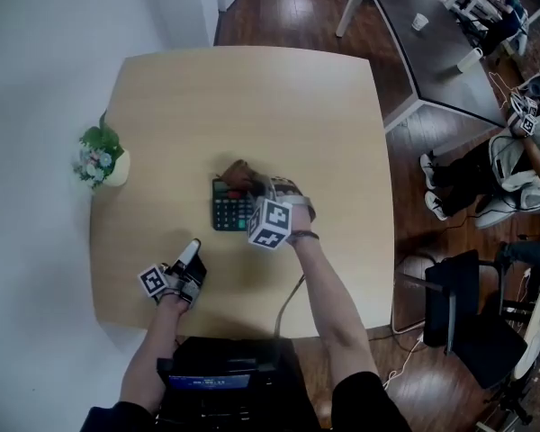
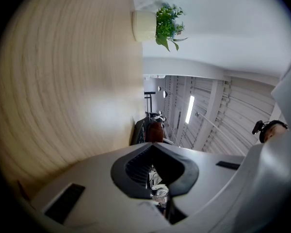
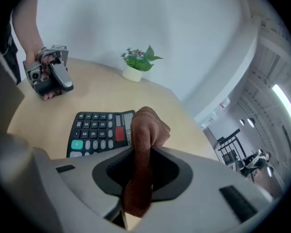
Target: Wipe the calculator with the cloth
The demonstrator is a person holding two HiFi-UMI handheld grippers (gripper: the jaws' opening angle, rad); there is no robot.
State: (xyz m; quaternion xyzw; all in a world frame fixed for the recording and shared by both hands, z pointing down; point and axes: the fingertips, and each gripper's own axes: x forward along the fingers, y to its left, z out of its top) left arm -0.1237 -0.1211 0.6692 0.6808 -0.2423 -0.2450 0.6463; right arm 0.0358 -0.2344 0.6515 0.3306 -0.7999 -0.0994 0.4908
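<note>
**Q:** Status on the right hand-held gripper [image 3: 141, 152]?

**Me:** Jaws are clamped on the cloth [image 3: 146, 127] — brown, soft, bunched into a fold that sticks out past my tips. The calculator [image 3: 96, 132] lies flat on the bench [image 1: 252, 97], just ahead of and below those tips, keys up.

**Q:** Handling?

**Me:** The cloth is limp, so it should drape and drag; gripping near the fold looks right. The calculator looks like light, hard plastic — I'd guess it slides under a wipe. My left hand-held gripper [image 1: 189, 257] is closed on nothing, well off to its left, not steadying it.

**Q:** Blind spots?

**Me:** The cloth hides part of the display. I can't tell whether it touches the calculator.
</note>
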